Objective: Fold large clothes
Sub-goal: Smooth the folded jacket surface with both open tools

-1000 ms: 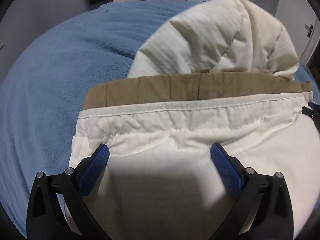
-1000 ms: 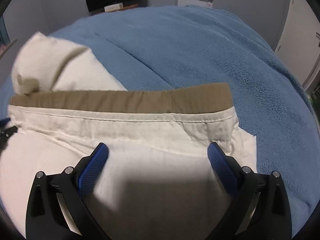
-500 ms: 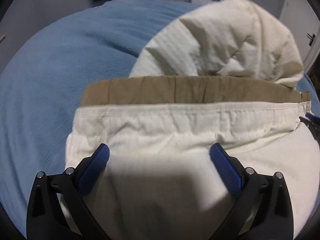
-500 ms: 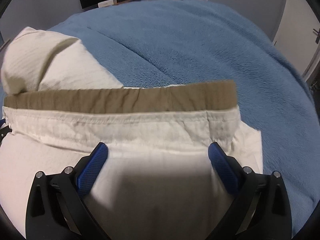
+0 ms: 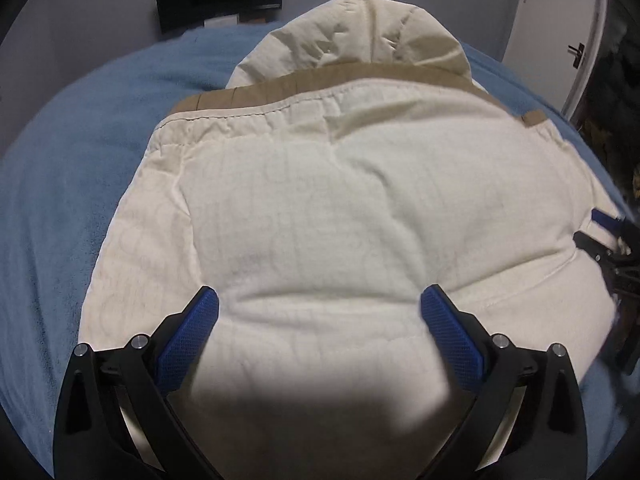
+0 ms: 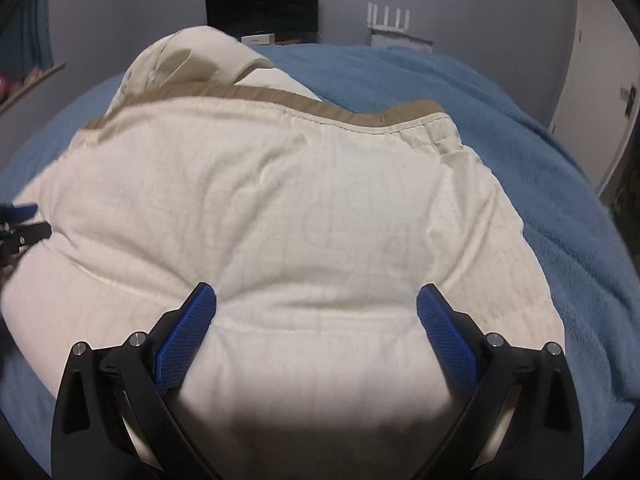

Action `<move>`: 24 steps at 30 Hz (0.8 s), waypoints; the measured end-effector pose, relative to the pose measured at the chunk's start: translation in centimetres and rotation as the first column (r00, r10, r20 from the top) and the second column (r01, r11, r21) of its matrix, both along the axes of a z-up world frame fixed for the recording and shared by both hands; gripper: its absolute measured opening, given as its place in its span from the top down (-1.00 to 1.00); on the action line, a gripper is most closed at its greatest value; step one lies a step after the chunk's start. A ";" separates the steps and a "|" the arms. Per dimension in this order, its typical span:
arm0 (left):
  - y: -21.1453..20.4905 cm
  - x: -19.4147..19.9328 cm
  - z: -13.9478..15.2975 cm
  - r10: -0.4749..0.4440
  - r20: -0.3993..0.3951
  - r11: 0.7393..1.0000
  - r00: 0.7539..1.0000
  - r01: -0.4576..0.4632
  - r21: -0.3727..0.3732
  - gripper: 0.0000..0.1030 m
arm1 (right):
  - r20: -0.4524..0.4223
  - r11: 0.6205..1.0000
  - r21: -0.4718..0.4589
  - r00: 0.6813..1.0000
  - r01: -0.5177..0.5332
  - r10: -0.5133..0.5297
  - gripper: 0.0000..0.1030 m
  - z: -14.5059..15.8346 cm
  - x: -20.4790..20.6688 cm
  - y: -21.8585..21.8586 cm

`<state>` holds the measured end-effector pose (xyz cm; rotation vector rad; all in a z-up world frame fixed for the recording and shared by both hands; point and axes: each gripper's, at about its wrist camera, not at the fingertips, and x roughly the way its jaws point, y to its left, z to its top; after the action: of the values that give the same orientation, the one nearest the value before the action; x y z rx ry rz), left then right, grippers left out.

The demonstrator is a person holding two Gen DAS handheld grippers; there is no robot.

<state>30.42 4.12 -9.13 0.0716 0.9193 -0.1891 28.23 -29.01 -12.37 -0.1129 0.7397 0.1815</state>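
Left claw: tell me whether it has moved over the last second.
Yes. The left claw has pulled back toward the person: the tan band sits farther up the left wrist view, with more cream garment showing ahead of it.

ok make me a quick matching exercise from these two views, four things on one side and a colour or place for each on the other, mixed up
Things:
1. garment
2. waistband trim
3. blanket
4. finger pads

Colour or place:
A. tan strip along the garment's far edge
B. bright blue, textured, spread wide apart at the bottom of each view
C. cream, lying on the blanket in front of both grippers
D. soft blue, spread out under the garment

Pairs: 1-C, 2-A, 3-D, 4-B
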 end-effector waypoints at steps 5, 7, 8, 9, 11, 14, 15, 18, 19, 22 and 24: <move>-0.1 -0.2 -1.0 0.003 -0.001 1.000 1.000 -0.003 0.000 -0.90 | 0.033 1.000 -0.010 0.999 0.008 -0.007 -0.87 -1.7 -0.6 0.3; 0.0 0.1 -1.3 -0.003 -0.017 1.000 1.000 0.003 -0.009 -0.90 | 0.031 1.000 -0.010 0.999 0.007 -0.007 -0.87 -2.1 -0.3 0.3; 0.2 0.0 -1.3 -0.005 -0.018 1.000 1.000 0.005 -0.013 -0.90 | 0.030 1.000 -0.011 1.000 0.007 -0.007 -0.87 -2.1 -0.1 0.4; 0.2 0.0 -1.5 -0.007 -0.018 1.000 1.000 0.006 -0.016 -0.90 | 0.031 1.000 -0.012 0.999 0.007 -0.007 -0.87 -2.3 0.0 0.5; 0.4 0.4 -1.8 -0.006 -0.008 1.000 1.000 0.006 -0.014 -0.90 | 0.030 1.000 -0.015 1.000 0.009 -0.008 -0.87 -2.3 -0.2 0.3; 0.4 0.3 -1.7 0.013 0.008 1.000 1.000 -0.013 -0.002 -0.90 | 0.002 1.000 -0.011 1.000 0.022 -0.022 -0.87 -1.8 0.1 0.4; 0.4 -0.5 -1.4 0.027 0.016 1.000 0.999 -0.027 -0.002 -0.90 | -0.015 0.999 -0.002 0.999 0.036 -0.036 -0.87 -1.3 0.1 0.3; 0.3 -3.0 -0.4 0.066 0.053 0.998 0.996 -0.066 -0.005 -0.87 | -0.028 0.998 0.019 0.997 0.067 -0.067 -0.87 0.2 -1.3 0.3; 0.2 -3.9 0.1 0.066 0.069 0.998 0.995 -0.066 -0.004 -0.87 | -0.012 0.998 0.039 0.998 0.059 -0.058 -0.87 0.7 -2.5 0.4; -0.9 -6.0 1.6 0.025 0.106 1.000 0.994 -0.023 -0.020 -0.87 | 0.061 0.996 0.089 0.998 0.007 -0.013 -0.87 1.8 -6.1 1.0; -2.0 -7.5 2.2 -0.004 0.112 1.000 0.994 0.007 -0.026 -0.87 | 0.094 0.995 0.093 0.995 -0.036 0.027 -0.87 1.9 -8.0 1.7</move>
<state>22.89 2.14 -6.96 0.0600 0.8045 -0.2000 20.19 -27.27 -10.45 -0.0424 0.6357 0.2397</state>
